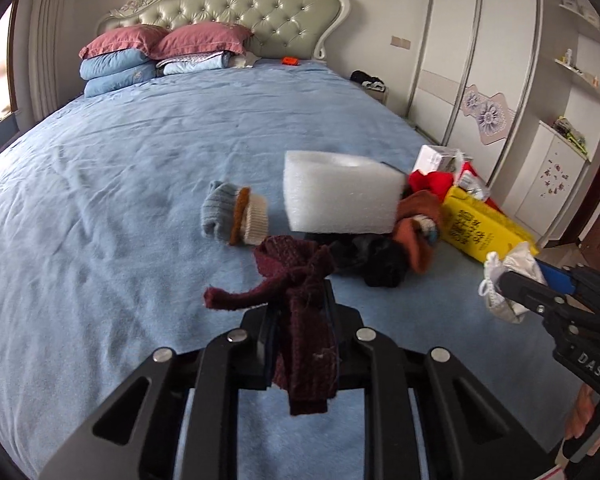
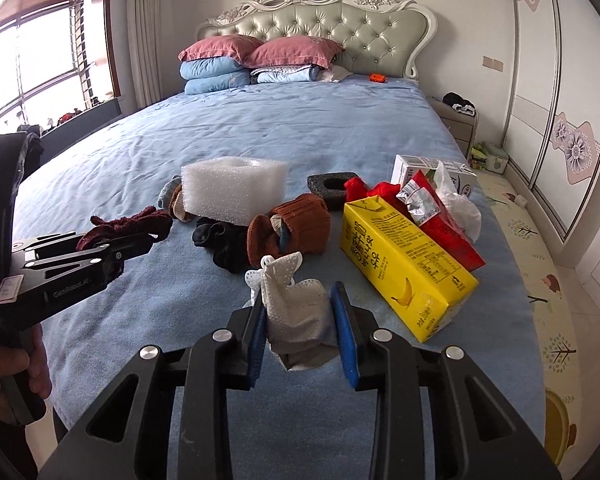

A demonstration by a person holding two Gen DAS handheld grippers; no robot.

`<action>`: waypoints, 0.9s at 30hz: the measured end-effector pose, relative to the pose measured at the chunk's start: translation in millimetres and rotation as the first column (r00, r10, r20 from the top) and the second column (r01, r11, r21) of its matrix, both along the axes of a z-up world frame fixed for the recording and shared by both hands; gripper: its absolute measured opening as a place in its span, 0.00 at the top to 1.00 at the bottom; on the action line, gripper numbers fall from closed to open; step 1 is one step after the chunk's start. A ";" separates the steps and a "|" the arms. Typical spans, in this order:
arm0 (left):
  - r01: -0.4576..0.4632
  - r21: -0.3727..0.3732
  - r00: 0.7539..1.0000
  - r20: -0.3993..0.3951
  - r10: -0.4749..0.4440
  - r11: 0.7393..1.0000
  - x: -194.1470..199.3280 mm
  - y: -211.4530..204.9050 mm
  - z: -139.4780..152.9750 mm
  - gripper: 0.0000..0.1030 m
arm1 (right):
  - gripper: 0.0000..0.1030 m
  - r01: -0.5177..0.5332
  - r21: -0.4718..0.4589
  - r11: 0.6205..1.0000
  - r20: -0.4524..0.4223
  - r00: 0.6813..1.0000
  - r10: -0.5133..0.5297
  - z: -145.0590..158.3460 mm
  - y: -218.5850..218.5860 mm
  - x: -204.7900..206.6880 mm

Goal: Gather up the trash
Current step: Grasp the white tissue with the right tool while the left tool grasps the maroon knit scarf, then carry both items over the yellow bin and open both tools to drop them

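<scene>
Pinching a maroon sock (image 1: pixel 300 320) in my left gripper (image 1: pixel 300 312), I have it dangling limp above the bed (image 1: pixel 120 200); my right gripper (image 2: pixel 300 320) is clamped on a crumpled white mesh wad (image 2: pixel 296 312), also lifted clear. Both are light and soft, so any hold works, though they may slip if gripped by an edge. Beyond lies the pile: a foam block (image 2: pixel 232 190), stiff but very light, best taken across its narrow sides; a yellow carton (image 2: pixel 404 264) lying flat, probably rigid, best gripped across its width; red wrapper (image 2: pixel 440 224) and plastic bag (image 2: pixel 460 204), flimsy and likely slippery.
</scene>
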State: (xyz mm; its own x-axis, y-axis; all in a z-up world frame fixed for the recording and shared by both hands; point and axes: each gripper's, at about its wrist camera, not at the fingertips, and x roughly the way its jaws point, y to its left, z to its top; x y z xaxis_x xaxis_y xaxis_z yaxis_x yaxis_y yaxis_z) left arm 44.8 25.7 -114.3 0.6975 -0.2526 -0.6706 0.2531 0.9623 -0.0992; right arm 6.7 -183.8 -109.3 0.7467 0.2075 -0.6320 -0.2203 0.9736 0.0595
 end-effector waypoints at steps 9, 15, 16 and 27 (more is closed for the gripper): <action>0.258 -0.056 0.965 0.059 -0.255 0.964 -28.6 -90.5 40.1 0.82 | 0.71 0.117 0.033 0.993 0.067 0.991 -0.119 18.8 -73.3 -31.9; 0.430 -0.074 0.903 0.020 -0.430 0.900 -21.8 -196.5 34.2 0.82 | 0.70 0.268 0.029 0.963 0.076 0.960 -0.270 17.2 -152.3 -54.2; 0.460 -0.080 0.887 0.009 -0.461 0.884 -22.0 -215.0 32.5 0.82 | 0.70 0.298 0.024 0.954 0.072 0.952 -0.299 15.2 -166.9 -58.1; 0.662 -0.162 0.701 -0.212 -0.681 0.732 -13.0 -413.8 -28.1 0.81 | 0.70 0.591 -0.014 0.807 -0.028 0.806 -0.591 -28.4 -331.0 -118.0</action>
